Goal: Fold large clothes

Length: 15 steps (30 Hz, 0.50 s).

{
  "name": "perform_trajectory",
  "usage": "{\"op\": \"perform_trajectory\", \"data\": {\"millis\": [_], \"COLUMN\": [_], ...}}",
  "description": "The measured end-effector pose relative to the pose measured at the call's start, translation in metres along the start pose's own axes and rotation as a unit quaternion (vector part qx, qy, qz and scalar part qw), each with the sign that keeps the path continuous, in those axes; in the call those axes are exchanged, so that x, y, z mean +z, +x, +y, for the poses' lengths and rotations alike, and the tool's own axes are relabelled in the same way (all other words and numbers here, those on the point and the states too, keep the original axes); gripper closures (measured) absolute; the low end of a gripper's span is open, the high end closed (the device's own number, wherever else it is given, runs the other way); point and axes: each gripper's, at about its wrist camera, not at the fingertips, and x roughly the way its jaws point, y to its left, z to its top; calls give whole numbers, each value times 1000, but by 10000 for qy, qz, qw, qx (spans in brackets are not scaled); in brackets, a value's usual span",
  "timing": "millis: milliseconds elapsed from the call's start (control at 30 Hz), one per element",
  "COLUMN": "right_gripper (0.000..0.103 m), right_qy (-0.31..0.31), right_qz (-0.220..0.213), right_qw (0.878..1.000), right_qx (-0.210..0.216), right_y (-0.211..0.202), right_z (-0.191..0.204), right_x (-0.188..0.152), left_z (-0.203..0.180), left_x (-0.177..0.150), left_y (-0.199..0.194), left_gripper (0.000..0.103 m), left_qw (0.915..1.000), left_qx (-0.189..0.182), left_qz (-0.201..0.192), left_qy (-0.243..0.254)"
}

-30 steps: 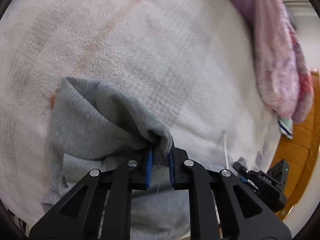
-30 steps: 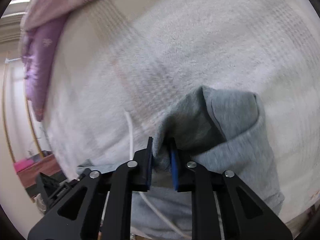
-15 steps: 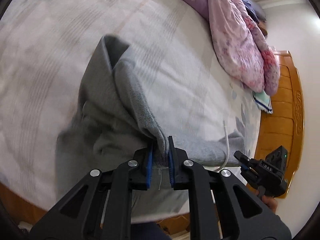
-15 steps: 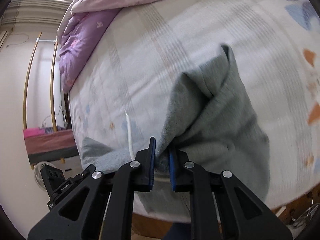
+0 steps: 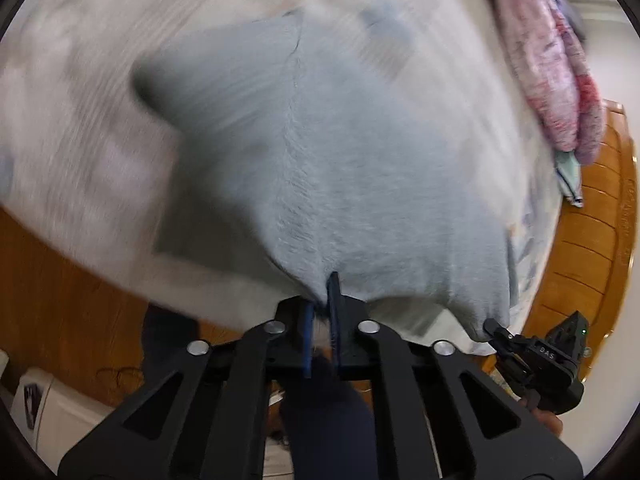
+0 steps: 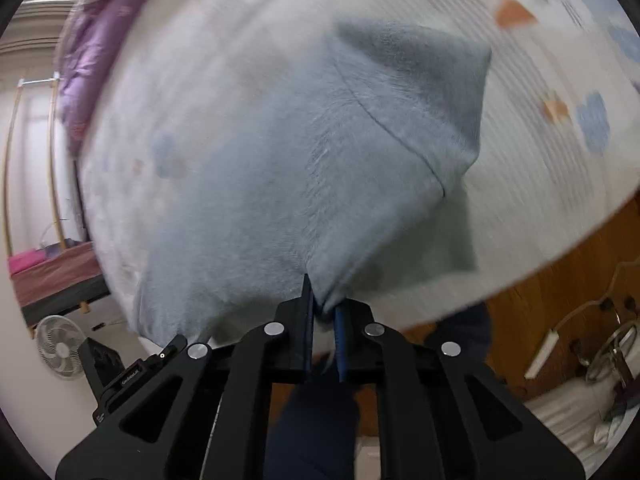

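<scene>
A grey sweatshirt (image 5: 340,152) is stretched out in the air above the bed, blurred by motion. My left gripper (image 5: 320,312) is shut on one corner of its near edge. My right gripper (image 6: 322,312) is shut on the other corner of the same edge; the sweatshirt (image 6: 280,168) fans out ahead of it, with a sleeve (image 6: 432,76) at the far right. The right gripper also shows at the lower right of the left wrist view (image 5: 496,326), holding the cloth's edge. The left gripper shows at the lower left of the right wrist view (image 6: 176,346).
The bed (image 5: 72,128) with a pale patterned sheet lies under the garment. A pink and purple quilt (image 5: 552,60) is bunched at its far side by the wooden headboard (image 5: 596,240). The wooden bed frame (image 6: 560,280) runs along the near edge. A white fan (image 6: 60,346) stands on the floor.
Both grippers have pulled back and up off the bed, keeping their hold. The bunched sweatshirt has been drawn open and now hangs spread between them.
</scene>
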Motion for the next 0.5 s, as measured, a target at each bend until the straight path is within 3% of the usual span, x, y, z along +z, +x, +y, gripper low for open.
{"op": "perform_trajectory", "data": {"millis": [133,267,433,500], "right_gripper": [99,99,99,99], "right_qy": [273,418,628,546], "right_qz": [178,192,283,347], "right_qw": [9994,9989,9974,9976], "right_qx": [-102,-130,-198,-241], "right_y": [27,54,82,87], "right_z": [-28,-39,-51,-50], "right_x": [-8,-8,-9,-9], "left_z": [42,53,58,61], "left_x": [-10,-9,-5,-4], "left_y": [25,39,44,37], "left_gripper": [98,98,98,97], "left_qw": [9985,9981,9963,9969], "left_qx": [16,433,696,622], "left_qz": [148,89,59,27], "left_qy": [-535,-424,-495,-490]}}
